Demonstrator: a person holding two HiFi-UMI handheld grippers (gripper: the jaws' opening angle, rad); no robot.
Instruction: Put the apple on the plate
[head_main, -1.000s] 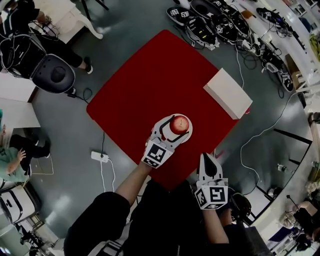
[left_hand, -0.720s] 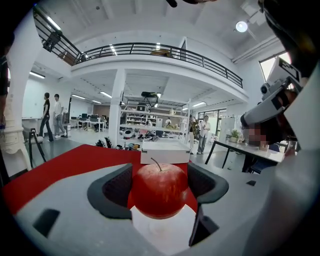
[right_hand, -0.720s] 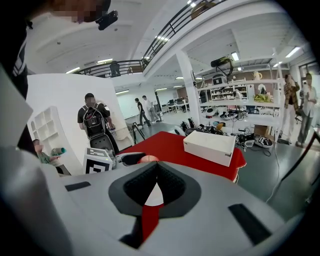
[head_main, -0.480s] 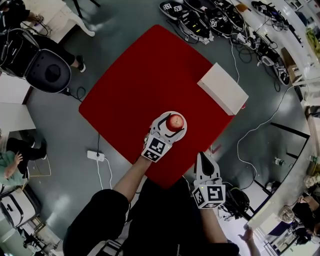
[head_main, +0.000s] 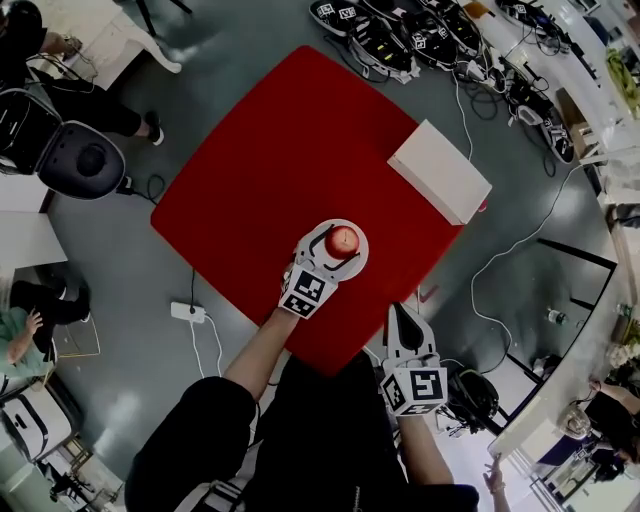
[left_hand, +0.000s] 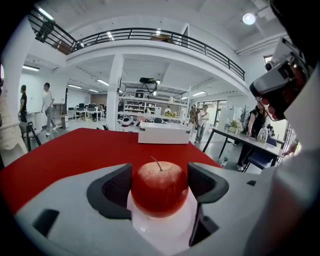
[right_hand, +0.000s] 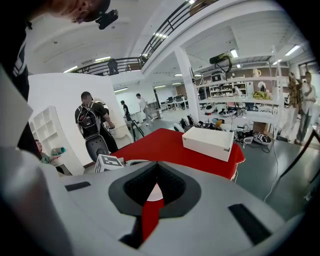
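A red apple (head_main: 341, 240) with a stem sits upright on a small white plate (head_main: 360, 238) near the front corner of the red table (head_main: 270, 150). My left gripper (head_main: 335, 250) is shut on the apple; in the left gripper view both dark pads (left_hand: 117, 187) press the sides of the apple (left_hand: 160, 187), with the plate (left_hand: 162, 227) right under it. Whether the apple rests on the plate or hangs just above it, I cannot tell. My right gripper (head_main: 398, 312) is off the table's front edge, shut and empty, its tips (right_hand: 157, 175) meeting.
A white box (head_main: 440, 170) lies at the table's right corner. Spare grippers and cables (head_main: 420, 40) lie on the floor beyond the table. A power strip (head_main: 188, 312) lies on the floor at the left. People stand and sit around the hall.
The head view has shifted a little. The left gripper stays shut on the apple over the plate, and the right gripper stays shut off the table's edge.
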